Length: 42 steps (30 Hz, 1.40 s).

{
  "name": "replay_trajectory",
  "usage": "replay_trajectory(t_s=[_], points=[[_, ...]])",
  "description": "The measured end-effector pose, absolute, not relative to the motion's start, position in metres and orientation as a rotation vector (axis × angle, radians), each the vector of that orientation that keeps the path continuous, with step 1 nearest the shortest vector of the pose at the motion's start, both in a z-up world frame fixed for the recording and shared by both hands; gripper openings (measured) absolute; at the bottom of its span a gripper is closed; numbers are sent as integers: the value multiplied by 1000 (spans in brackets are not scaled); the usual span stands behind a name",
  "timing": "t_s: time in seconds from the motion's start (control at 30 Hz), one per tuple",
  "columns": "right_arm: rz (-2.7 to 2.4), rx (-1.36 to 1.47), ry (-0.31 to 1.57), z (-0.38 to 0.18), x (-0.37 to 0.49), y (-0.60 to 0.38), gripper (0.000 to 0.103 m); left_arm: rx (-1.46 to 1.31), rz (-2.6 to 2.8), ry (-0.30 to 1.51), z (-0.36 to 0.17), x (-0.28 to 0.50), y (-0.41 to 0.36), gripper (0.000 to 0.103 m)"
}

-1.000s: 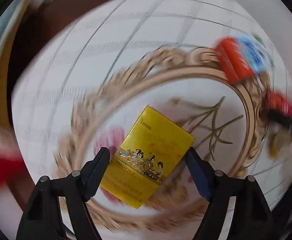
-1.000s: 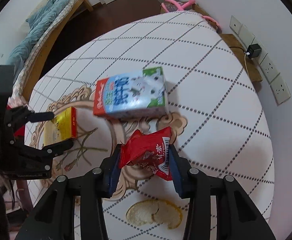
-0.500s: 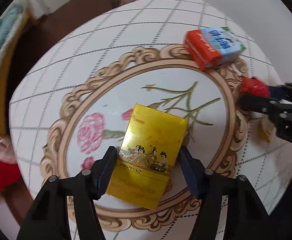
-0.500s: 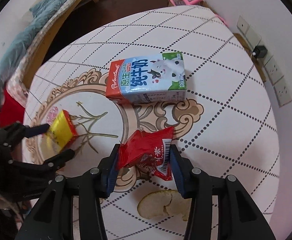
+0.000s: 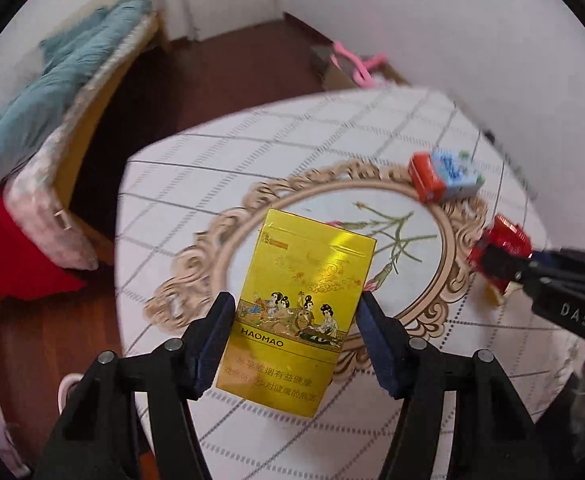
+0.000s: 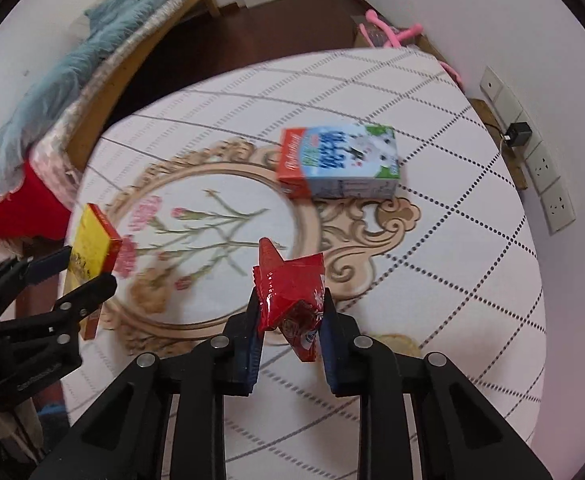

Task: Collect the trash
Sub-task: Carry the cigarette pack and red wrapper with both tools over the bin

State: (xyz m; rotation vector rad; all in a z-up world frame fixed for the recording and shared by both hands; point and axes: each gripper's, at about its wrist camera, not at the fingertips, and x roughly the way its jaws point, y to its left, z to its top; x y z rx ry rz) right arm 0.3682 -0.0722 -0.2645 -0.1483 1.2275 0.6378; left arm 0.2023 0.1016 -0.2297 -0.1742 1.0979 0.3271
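Item one: flat yellow cardboard cigarette pack (image 5: 300,316), which my left gripper (image 5: 296,340) is clamping by its long edges above the table (image 5: 252,168).

Item two: crumpled red foil snack wrapper (image 6: 288,300). My right gripper (image 6: 288,336) has just been closing on it and is pinching it narrowly; the slick foil may be slipping free.

Still lying on the table: blue-and-white milk carton (image 6: 340,160), and possibly a peel, blurred.

Table (image 6: 432,240) covered with a white cloth bearing a dotted grid and a central oval flower motif in a tan scroll border. Bed (image 6: 104,68) at far left, with a teal blanket (image 6: 52,80) on top and a red cloth (image 6: 20,216) hanging at its near end. Dark wood floor (image 6: 284,24) beyond. Pink item (image 6: 396,34) at far right beside the wall. Wall sockets (image 6: 548,176) on the right wall, a black adapter (image 6: 518,134) plugged in.
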Motion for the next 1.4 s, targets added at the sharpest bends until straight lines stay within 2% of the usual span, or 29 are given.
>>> replay_trajectory(t_s=[0.43,0.7,0.87,1.07,1.3,1.4], points=[[925,-90,1083,-162,264,5,25,-294,580,867,-130,65,201,59],[1160,-150,1093,-150,162,110,25,-349,769,835,-128,-33,267,59],[1263,-226,1168,-181,94,181,25,-485,872,873,-171,-100,318,59],[1293,-369,1311,-260,29,267,25,-747,946,932,-257,-166,380,59],[1248,-514,1476,-366,-9,343,25,-953,946,1001,-356,-191,425,59],[1216,-563,1514,-402,-15,366,25,-988,948,1015,-382,-192,436,59]])
